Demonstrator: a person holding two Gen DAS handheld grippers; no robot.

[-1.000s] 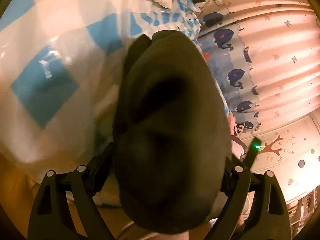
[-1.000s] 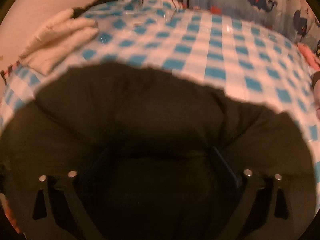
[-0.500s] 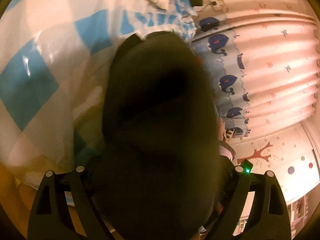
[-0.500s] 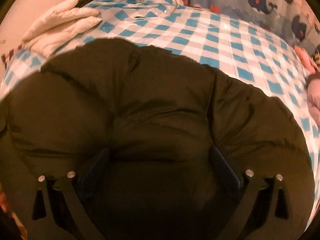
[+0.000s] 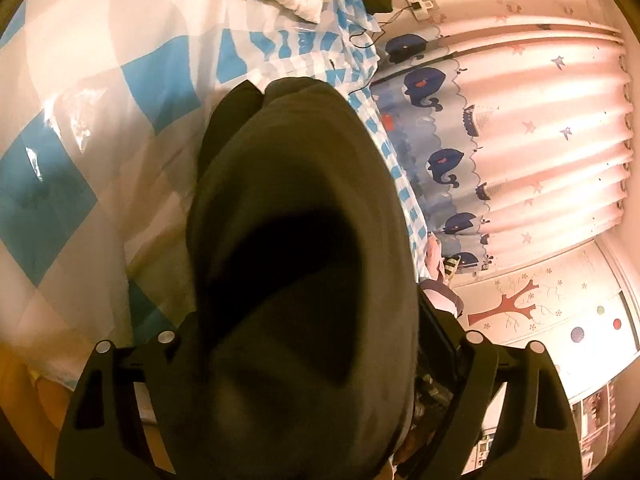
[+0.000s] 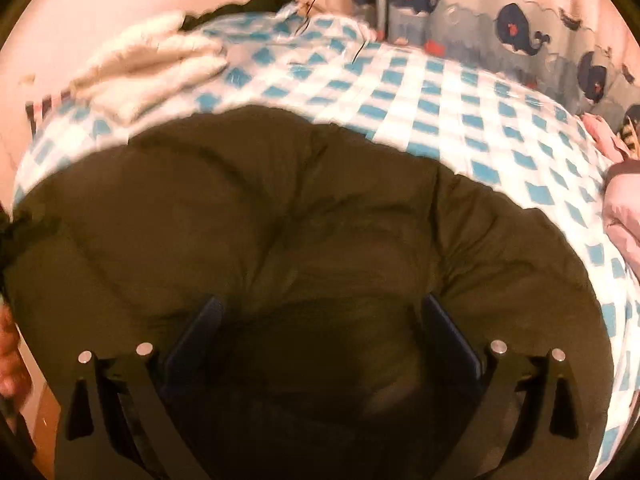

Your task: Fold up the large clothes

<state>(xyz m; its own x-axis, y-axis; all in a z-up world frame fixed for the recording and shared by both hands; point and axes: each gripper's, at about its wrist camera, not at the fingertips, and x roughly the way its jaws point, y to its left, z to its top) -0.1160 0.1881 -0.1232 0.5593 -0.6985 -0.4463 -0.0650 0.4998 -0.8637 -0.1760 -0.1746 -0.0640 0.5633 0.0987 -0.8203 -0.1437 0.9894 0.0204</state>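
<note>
A: The dark padded jacket (image 5: 304, 264) fills the middle of the left wrist view, running from the bottom edge up past the centre. It bulges between the two fingers of the left gripper (image 5: 308, 344), whose jaws stand wide and are closing. Only the arms and pivots at the lower left and lower right show; the fingertips are buried in the fabric, so whether the pads press on it cannot be told.

B: In the right wrist view the same jacket (image 6: 304, 240) covers the whole lower half, lying on the blue-and-white checked bedcover (image 6: 460, 120). The right gripper (image 6: 320, 320) has its blue pads (image 6: 200, 332) set wide apart with padding swelling between them. The pads look sunk into the cloth, yet the frame is blurred and dark there, so a firm grip cannot be confirmed.

A: What else is cut off?

B: A white quilted garment (image 6: 152, 76) at the upper left lies folded on the cover, its far end soft with blur. A pink garment (image 6: 624, 208) is clipped by the right edge.

A: In the left view, the whale-print curtain (image 5: 500, 152) fills the right side, and a wall socket (image 5: 420, 2) with a cable sits at the top. The jacket hides the near edge of the bed.
</note>
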